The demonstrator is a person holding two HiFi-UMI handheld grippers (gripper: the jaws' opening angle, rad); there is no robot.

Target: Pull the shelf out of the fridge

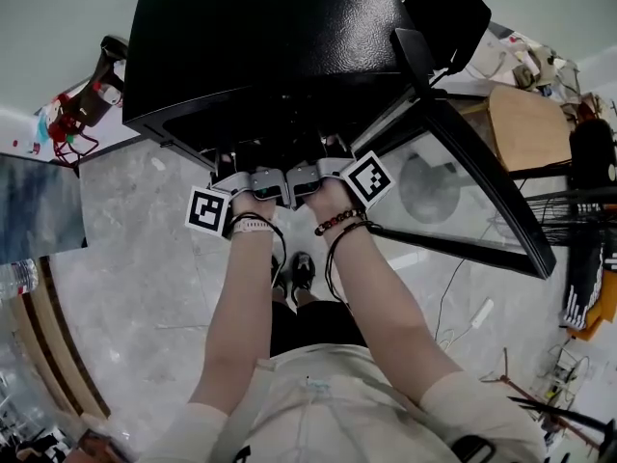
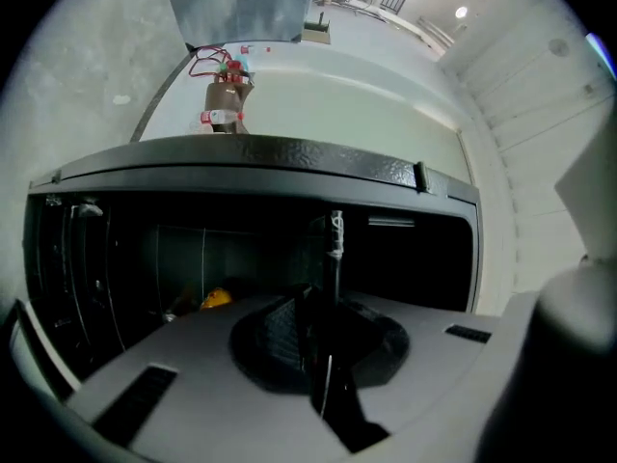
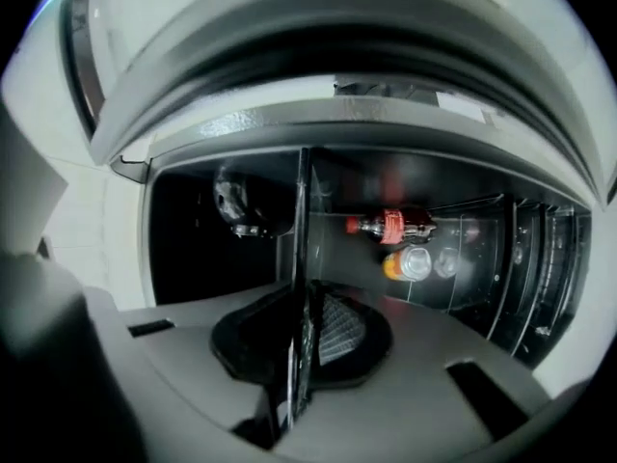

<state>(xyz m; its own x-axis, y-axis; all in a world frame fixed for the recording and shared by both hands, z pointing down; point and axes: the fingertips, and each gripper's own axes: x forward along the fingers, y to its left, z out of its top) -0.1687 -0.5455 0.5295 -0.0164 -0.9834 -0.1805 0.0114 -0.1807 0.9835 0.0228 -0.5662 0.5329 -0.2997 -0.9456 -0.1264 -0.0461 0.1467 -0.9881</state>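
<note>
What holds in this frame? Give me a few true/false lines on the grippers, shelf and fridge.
1. The left gripper and the right gripper are both shut on the thin edge of the shelf. True.
2. The door of the fridge is closed. False: it stands open, swung to the person's right.
3. A bottle with a red label is inside the fridge. True.
4. The grippers hold the shelf at opposite ends, far apart. False: in the head view they sit side by side, close together.
5. The fridge is white. False: it is black.
</note>
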